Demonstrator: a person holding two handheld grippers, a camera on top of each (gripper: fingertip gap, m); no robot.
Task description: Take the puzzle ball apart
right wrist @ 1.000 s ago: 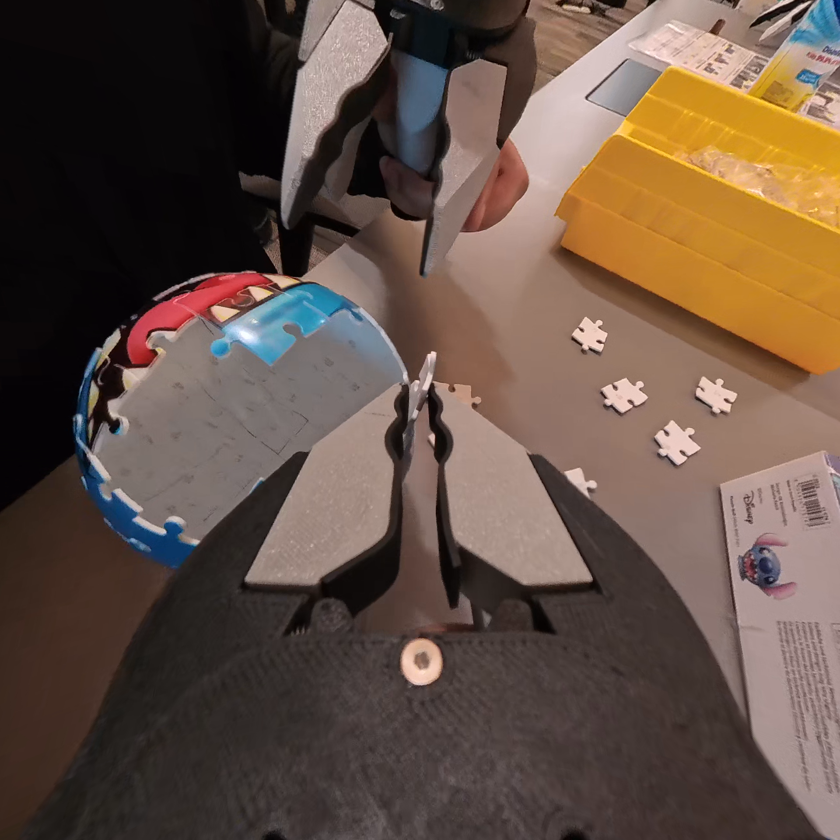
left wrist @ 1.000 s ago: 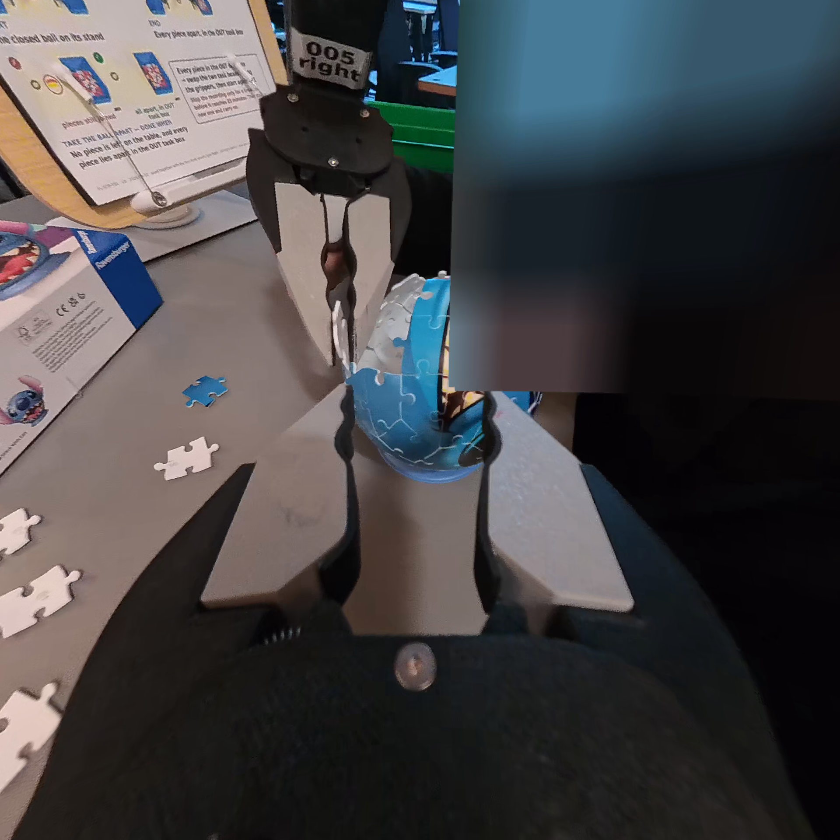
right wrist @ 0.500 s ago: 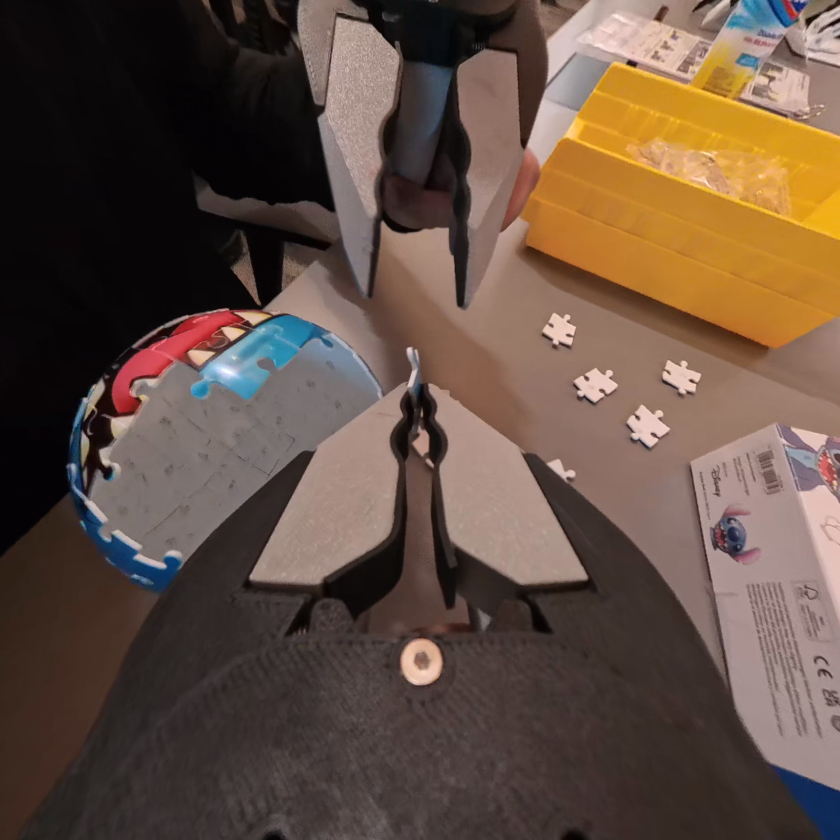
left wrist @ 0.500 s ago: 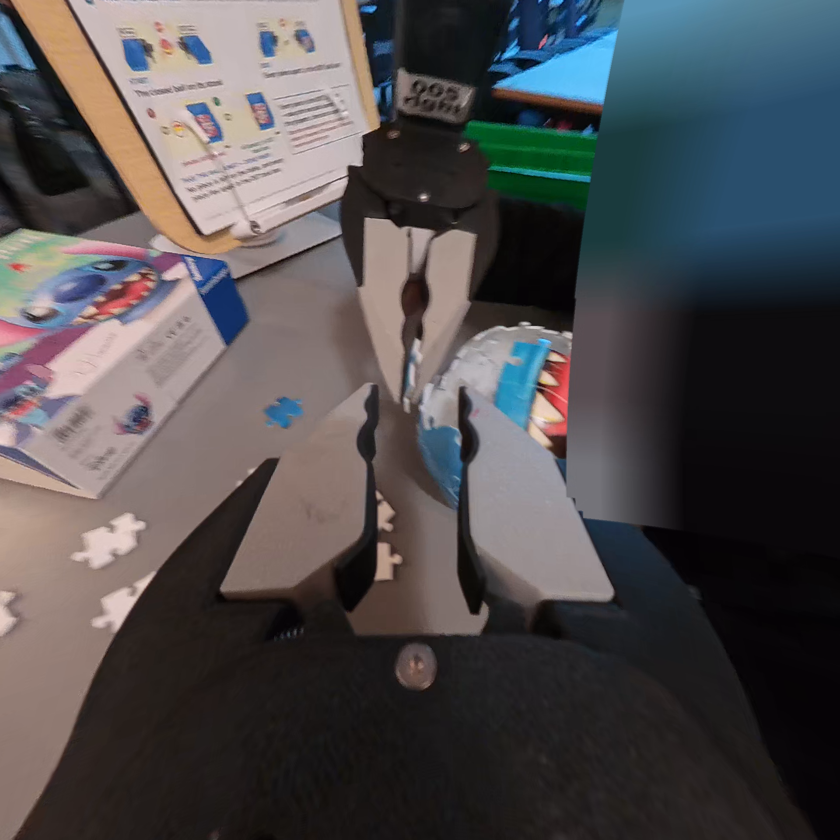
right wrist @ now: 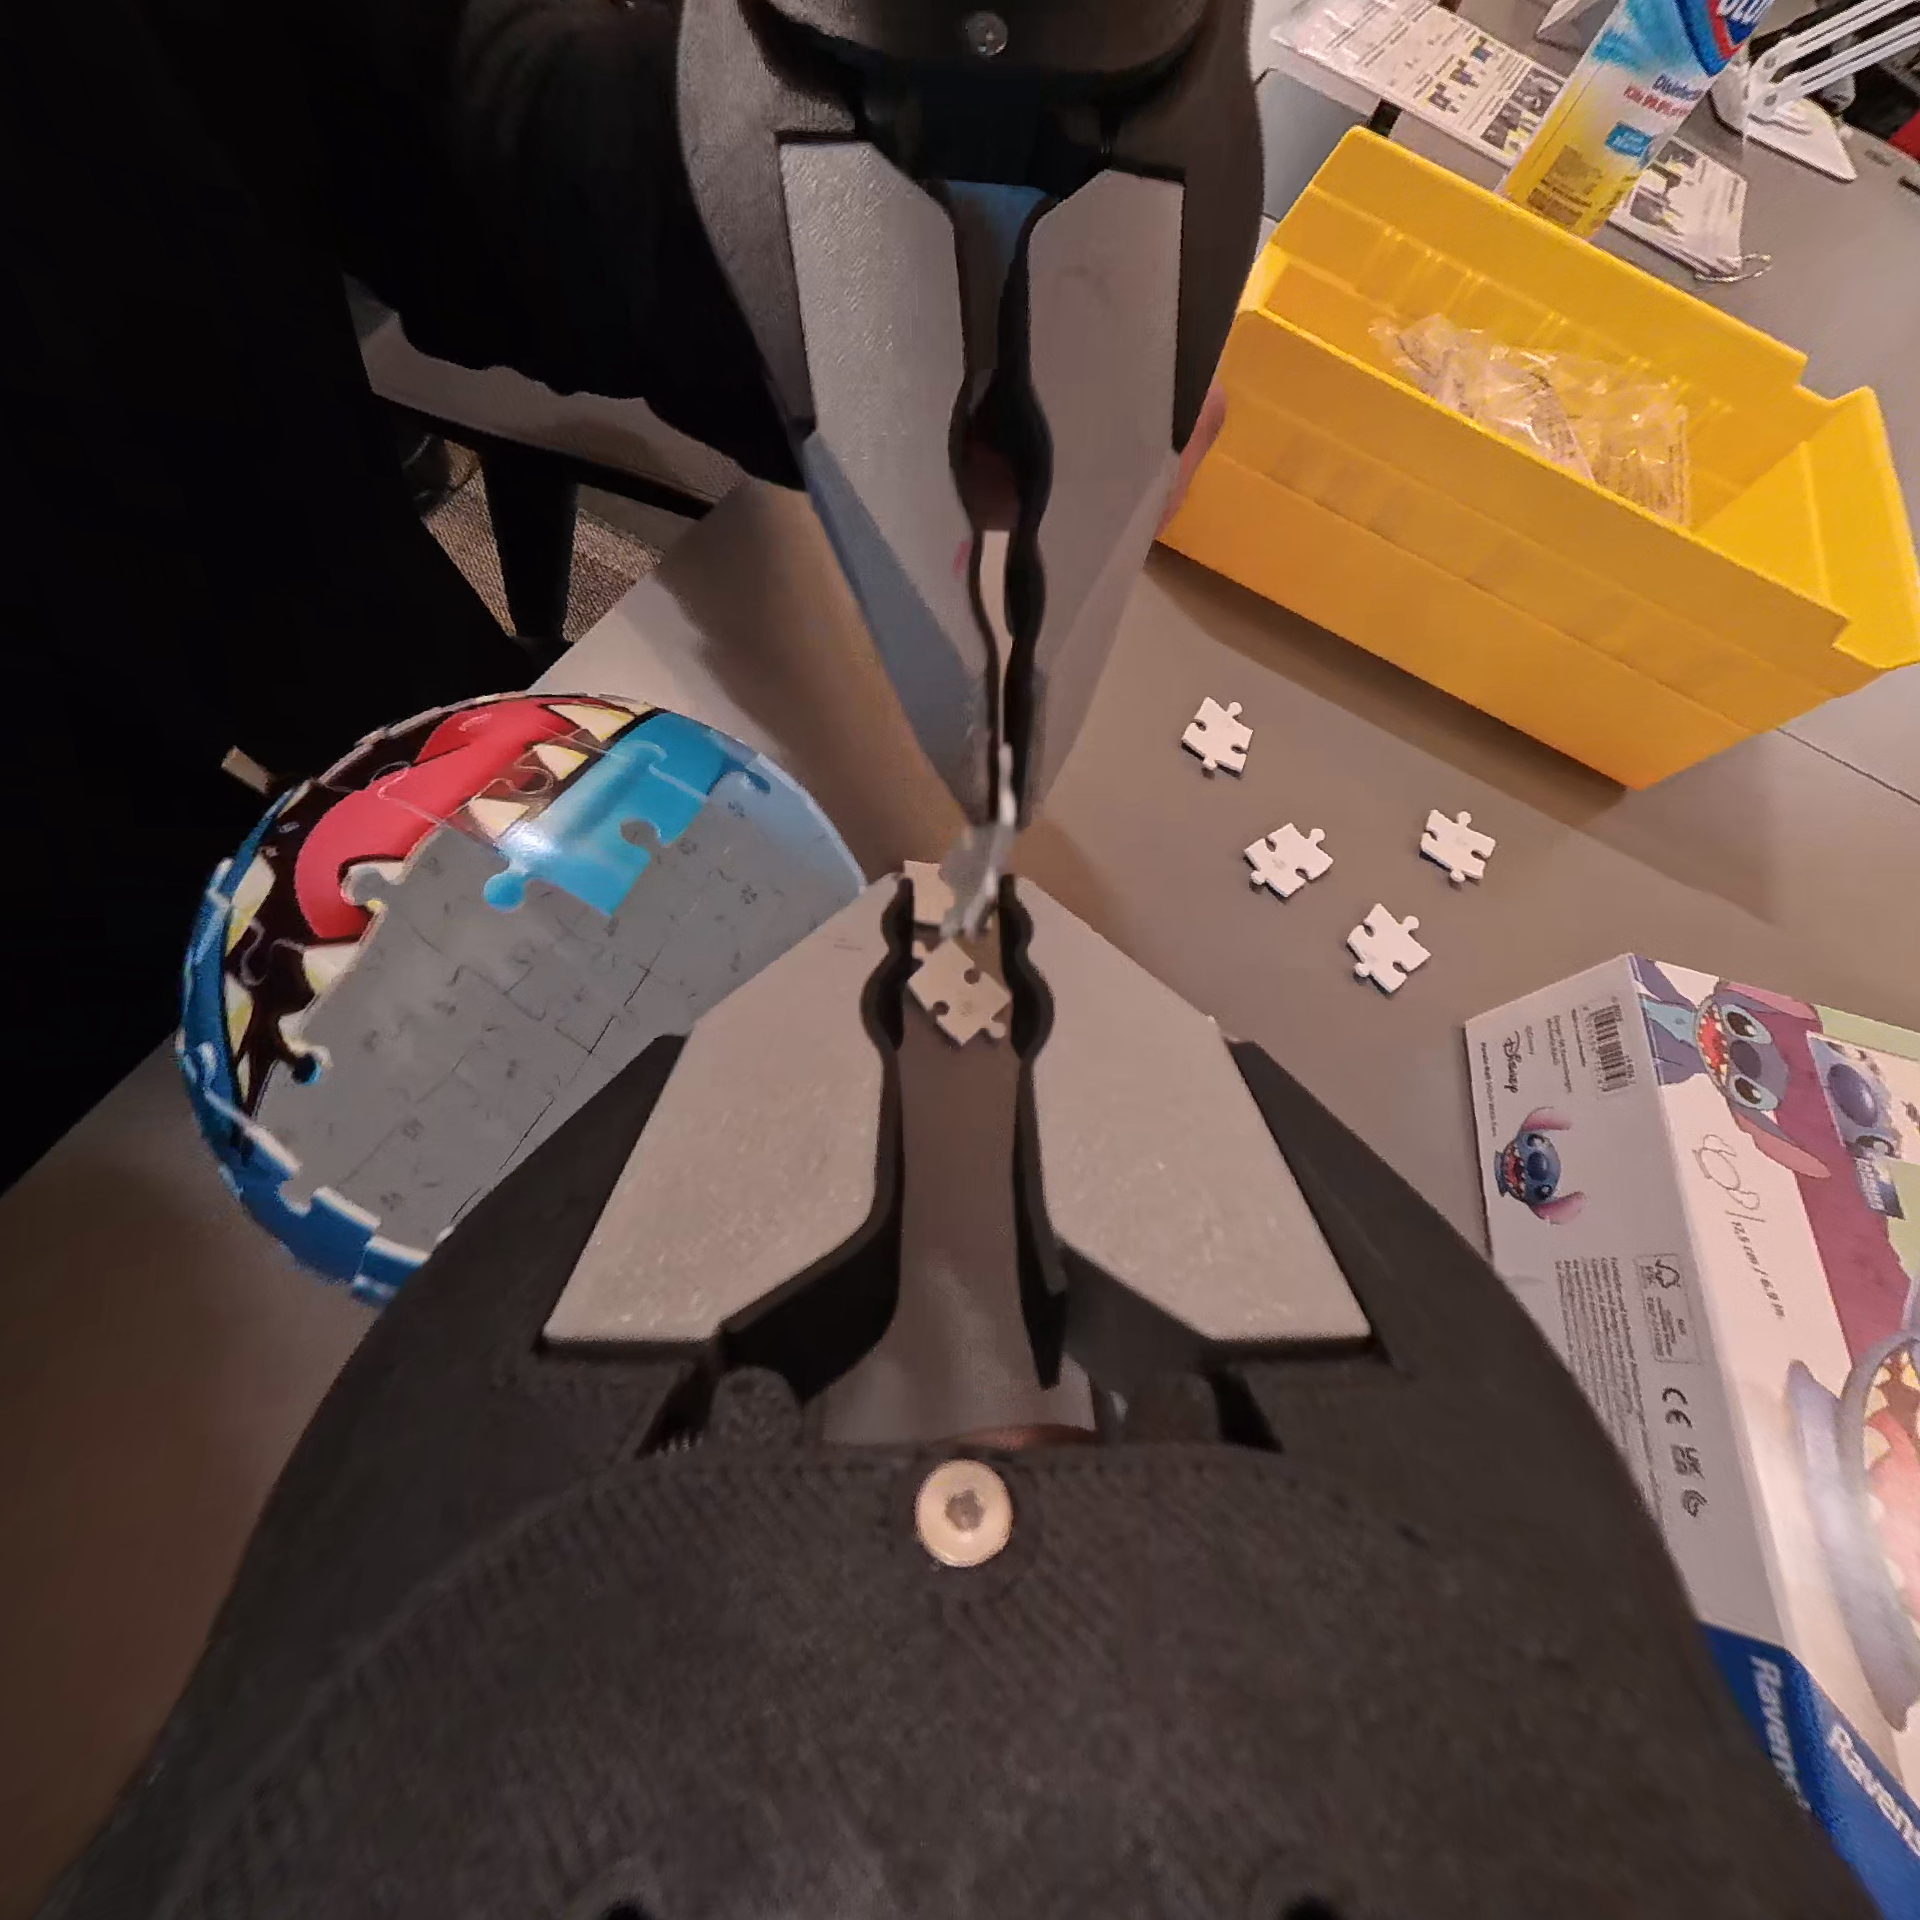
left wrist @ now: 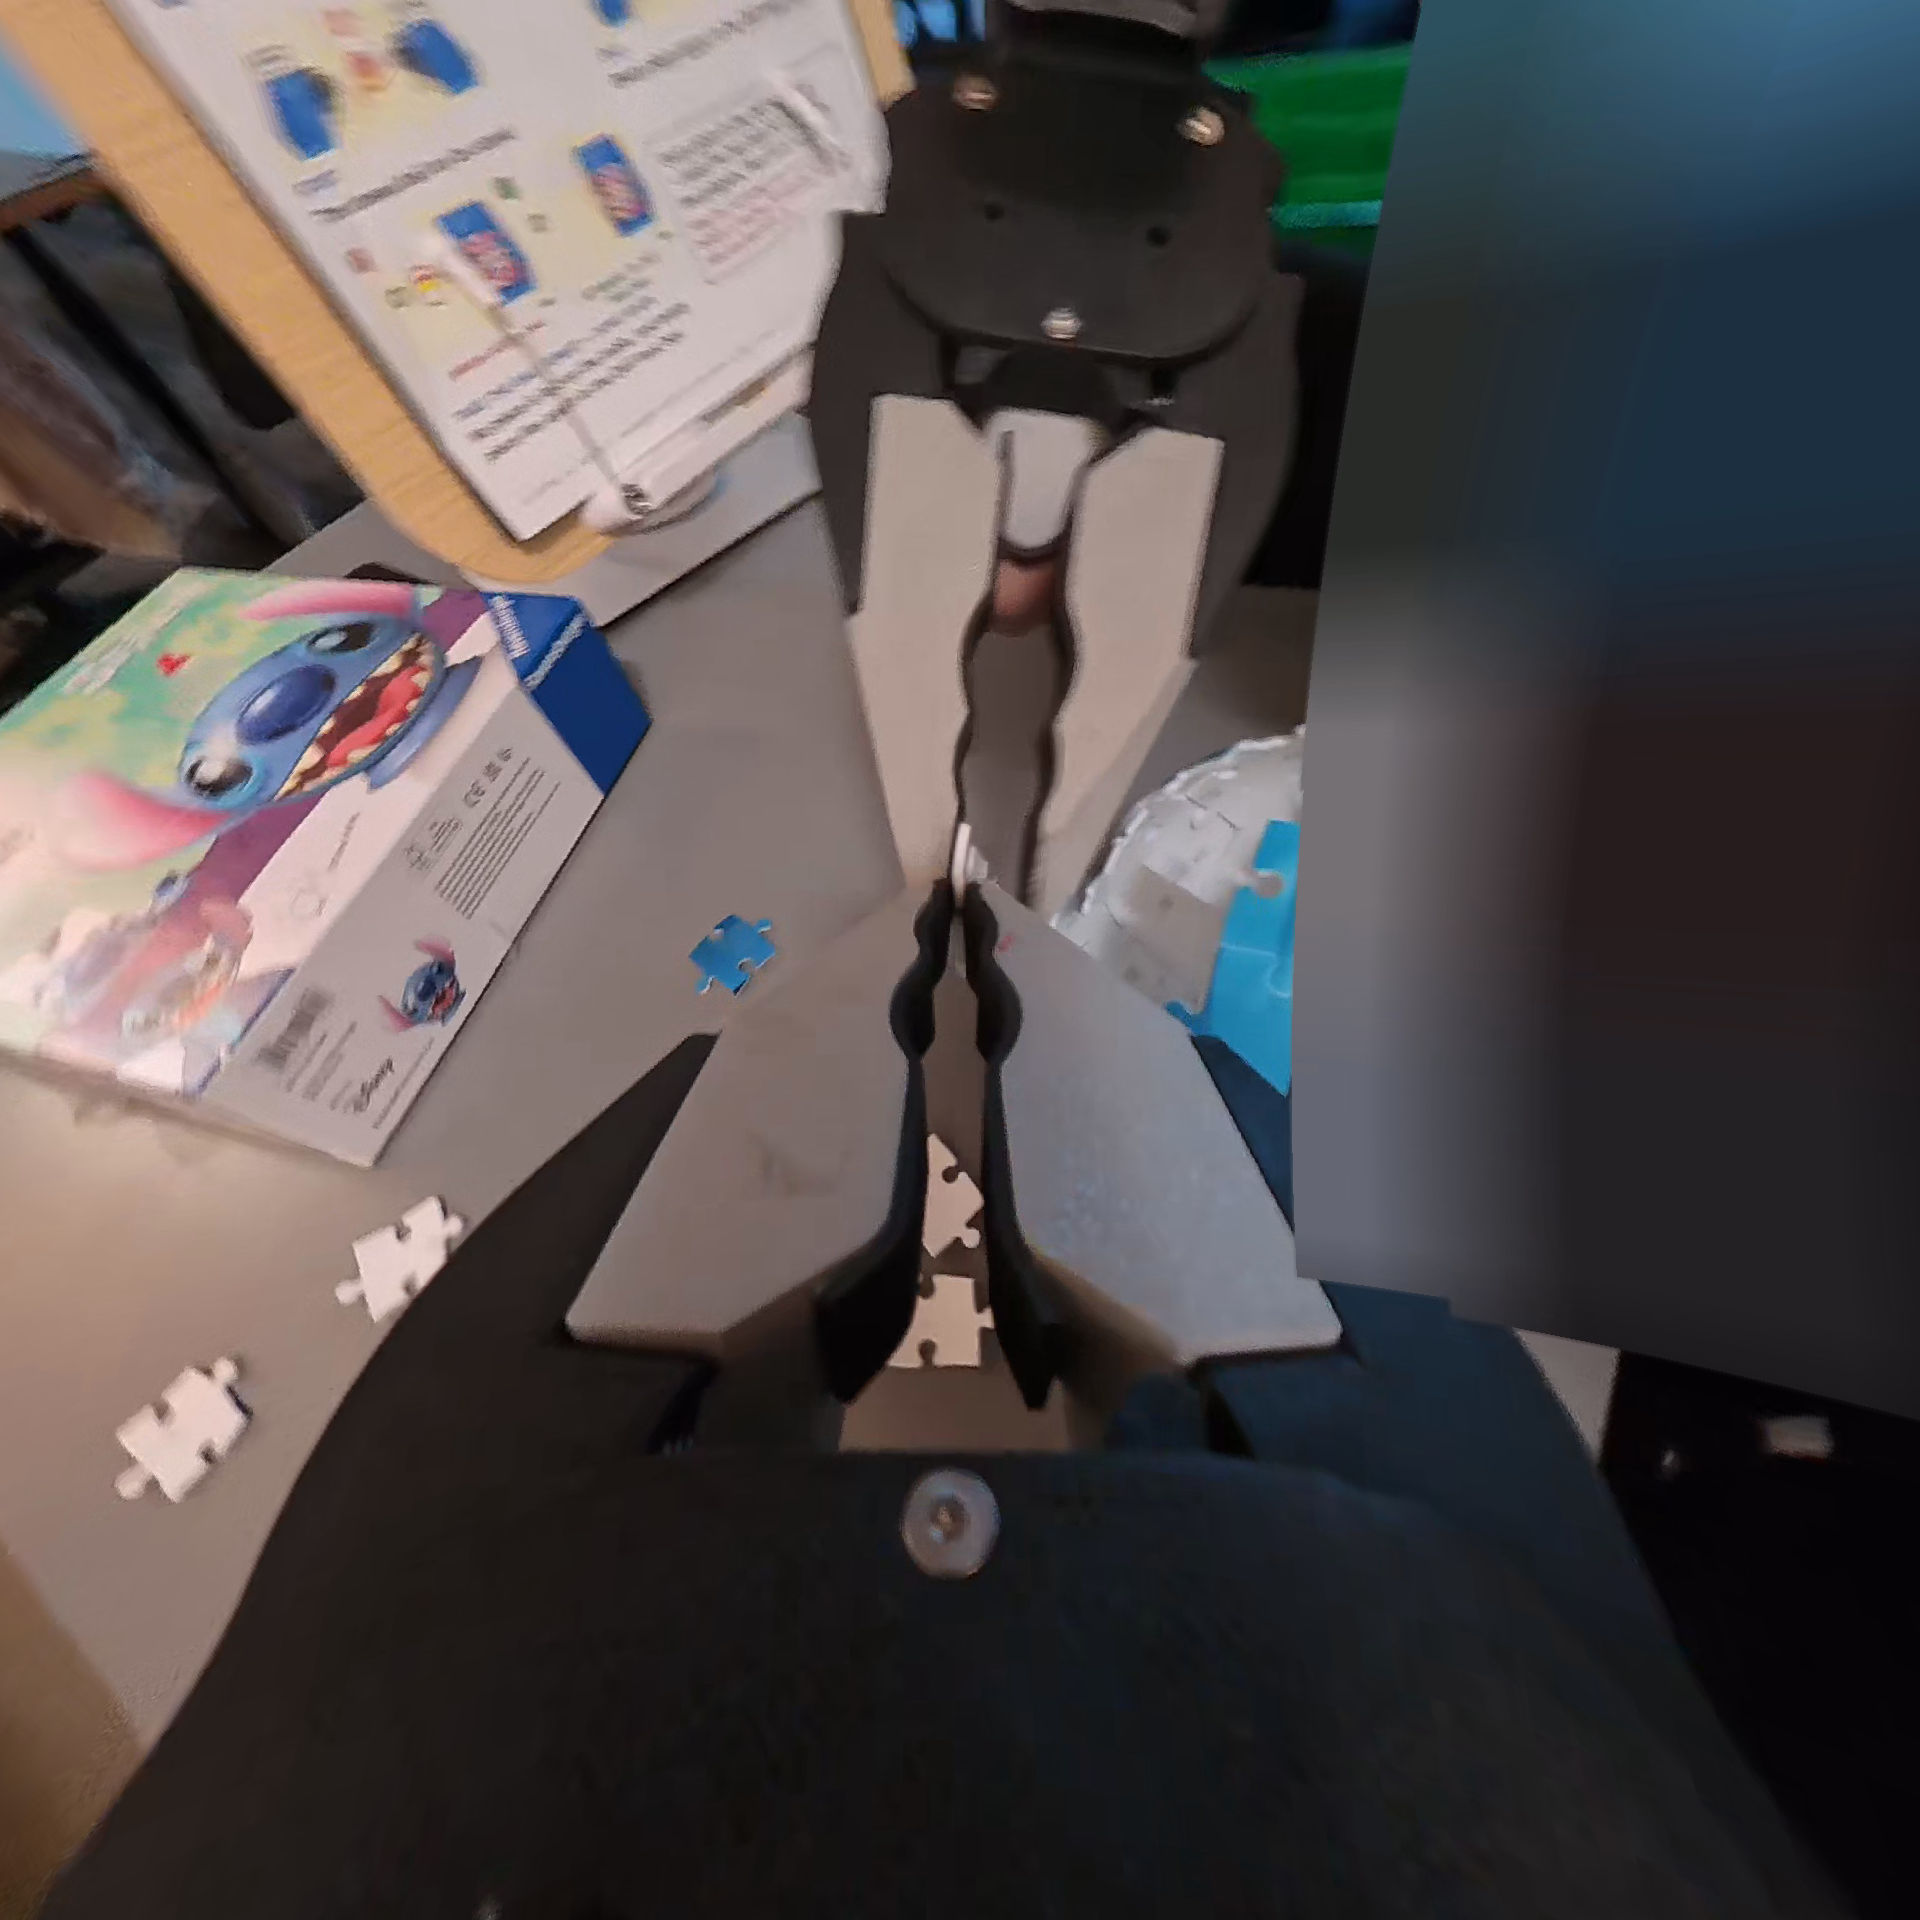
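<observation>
The puzzle ball (right wrist: 499,987) lies on the grey table at the left, partly taken apart, with its grey inside showing; it also shows in the left wrist view (left wrist: 1195,883). My left gripper (left wrist: 954,909) is shut on a small white puzzle piece (left wrist: 966,847). In the right wrist view it (right wrist: 992,821) points down from above with the piece (right wrist: 982,857) at its tips. My right gripper (right wrist: 954,894) is open, tip to tip with the left one, its fingers on either side of the piece. It faces the left wrist camera (left wrist: 992,852).
Several loose white pieces (right wrist: 1288,857) and one blue piece (left wrist: 732,951) lie on the table. The puzzle box (right wrist: 1714,1247) is at the right, a yellow bin (right wrist: 1507,499) behind it. An instruction board (left wrist: 520,260) stands at the back. The person's dark clothing is close by. The tips of both grippers are at nearly the same place.
The left gripper let go of the ball, moved to the right gripper's tips and shut on the white piece. The right gripper, shut on that piece before, has opened.
</observation>
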